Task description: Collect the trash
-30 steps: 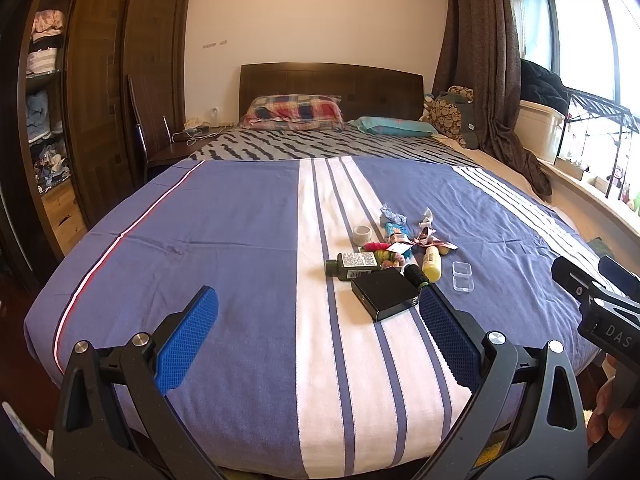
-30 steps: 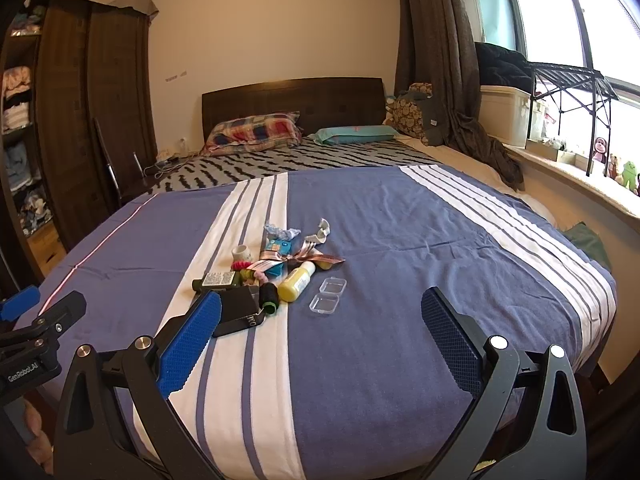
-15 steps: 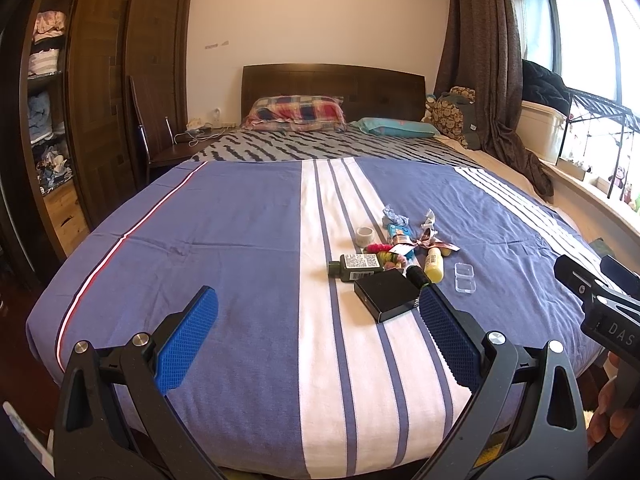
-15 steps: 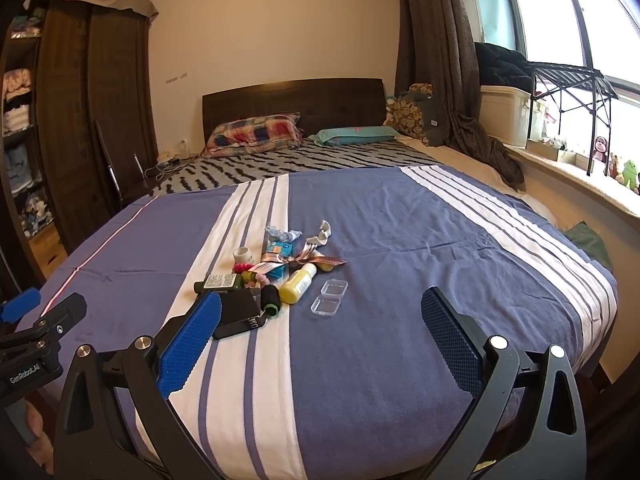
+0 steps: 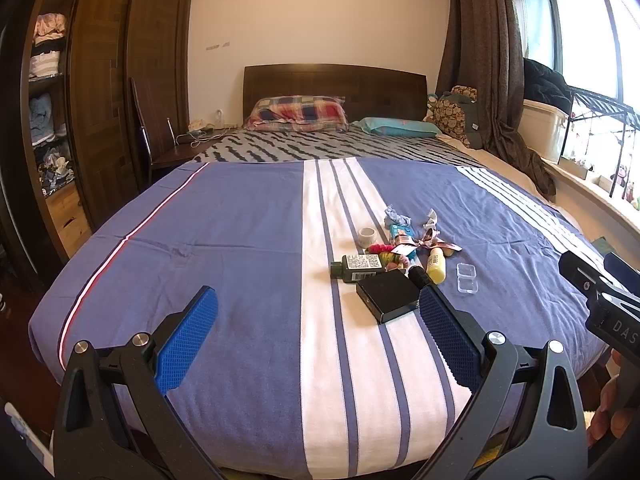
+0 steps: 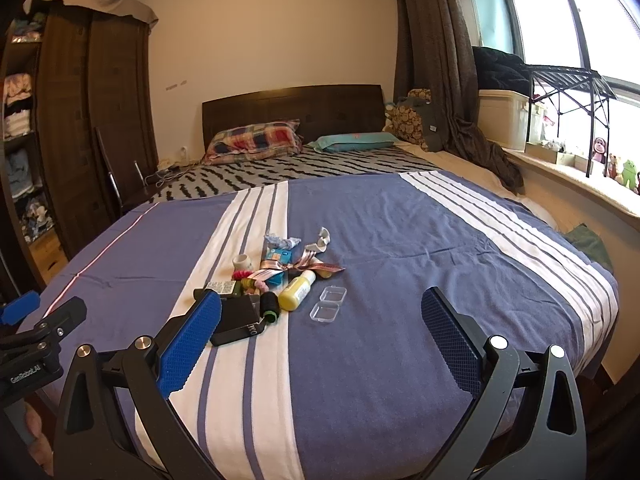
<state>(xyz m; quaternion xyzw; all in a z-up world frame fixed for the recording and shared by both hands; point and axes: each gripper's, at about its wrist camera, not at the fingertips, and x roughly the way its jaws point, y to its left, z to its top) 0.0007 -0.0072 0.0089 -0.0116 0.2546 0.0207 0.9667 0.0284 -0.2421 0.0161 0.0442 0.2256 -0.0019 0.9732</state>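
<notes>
A small pile of clutter lies on the blue and white striped bedspread (image 5: 248, 248). In it are a black box (image 5: 387, 295), a dark green bottle (image 5: 358, 267), a yellow bottle (image 5: 436, 268), a clear plastic case (image 5: 467, 278), a tape roll (image 5: 367, 236), crumpled wrappers (image 5: 396, 220) and a ribbon (image 5: 430, 240). The same pile shows in the right wrist view, with the black box (image 6: 236, 322), yellow bottle (image 6: 297, 290) and clear case (image 6: 328, 304). My left gripper (image 5: 318, 330) is open and empty, in front of the pile. My right gripper (image 6: 320, 334) is open and empty, just in front of the clear case.
A dark wardrobe (image 5: 104, 92) with open shelves stands at the left. Pillows (image 5: 298, 114) lie by the headboard. A curtain (image 6: 436, 60) and a window ledge with a storage bin (image 6: 506, 120) run along the right. A chair (image 5: 144, 140) stands beside the bed.
Both grippers have drifted slightly, so the pile sits a little lower and closer in both views. Both stay open and empty.
</notes>
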